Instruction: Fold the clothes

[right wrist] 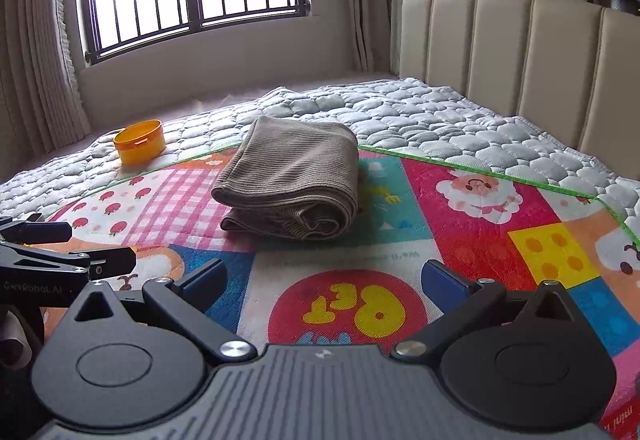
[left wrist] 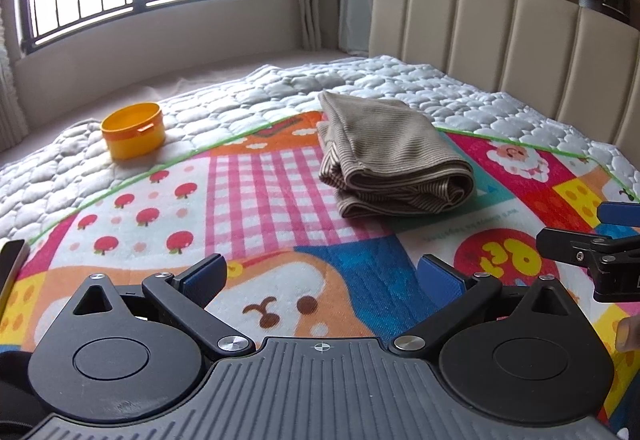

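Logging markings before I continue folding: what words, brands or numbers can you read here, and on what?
"GenRobot.AI", roughly, faint white print on the black left gripper body.
Big yellow characters in a red circle on the colourful patchwork play mat: upside down, unreadable.
Small line of text on that mat's white band: upside down, too blurred.
Folded brown ribbed garment: no text.

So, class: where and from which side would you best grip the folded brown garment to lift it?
Probably the near rolled edge of the folded brown garment, approached low from the front: its layers bunch thickest there, facing both open grippers, left gripper and right gripper.
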Motion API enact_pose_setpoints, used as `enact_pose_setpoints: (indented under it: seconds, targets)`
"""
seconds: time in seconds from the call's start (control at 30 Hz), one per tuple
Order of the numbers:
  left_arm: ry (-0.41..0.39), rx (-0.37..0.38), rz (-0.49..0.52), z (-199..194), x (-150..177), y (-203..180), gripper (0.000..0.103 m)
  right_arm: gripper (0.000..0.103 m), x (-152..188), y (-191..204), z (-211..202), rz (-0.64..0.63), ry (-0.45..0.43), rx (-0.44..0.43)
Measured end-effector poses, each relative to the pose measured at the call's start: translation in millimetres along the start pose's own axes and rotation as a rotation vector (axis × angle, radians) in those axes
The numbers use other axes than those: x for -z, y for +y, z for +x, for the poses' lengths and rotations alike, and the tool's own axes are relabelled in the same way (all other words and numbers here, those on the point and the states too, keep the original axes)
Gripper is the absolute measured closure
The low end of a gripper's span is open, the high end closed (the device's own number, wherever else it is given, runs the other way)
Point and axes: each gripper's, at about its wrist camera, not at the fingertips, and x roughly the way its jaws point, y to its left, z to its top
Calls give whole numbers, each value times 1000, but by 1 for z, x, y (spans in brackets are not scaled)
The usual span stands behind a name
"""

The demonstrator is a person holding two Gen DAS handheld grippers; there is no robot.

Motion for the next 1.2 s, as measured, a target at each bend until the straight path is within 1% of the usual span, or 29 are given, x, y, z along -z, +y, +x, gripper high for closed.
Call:
enact_pose_setpoints:
  seconds: [0.13, 0.3, 0.5, 0.67, 0.87, 1.2]
  targets:
    - [-38, 20, -17, -5, 0, 2, 0, 0, -2, -4, -4, 21, -28, 7]
    - [-87, 52, -44, -10, 0, 5, 0, 0, -2, -6, -4, 30, -31, 17]
    - [-115, 56, -62, -11, 1, 7, 0, 0, -2, -3, -5, 22, -34, 22]
    - [-128, 38, -72, -13, 1, 8, 0, 0, -2, -4, -5, 23, -32, 14]
    - [-125, 46, -71, -14, 1, 8, 0, 0, -2, -5, -6, 27, -39, 14]
    - [-90, 21, -79, -10, 1, 9, 0, 0, -2, -5, -5, 31, -34, 14]
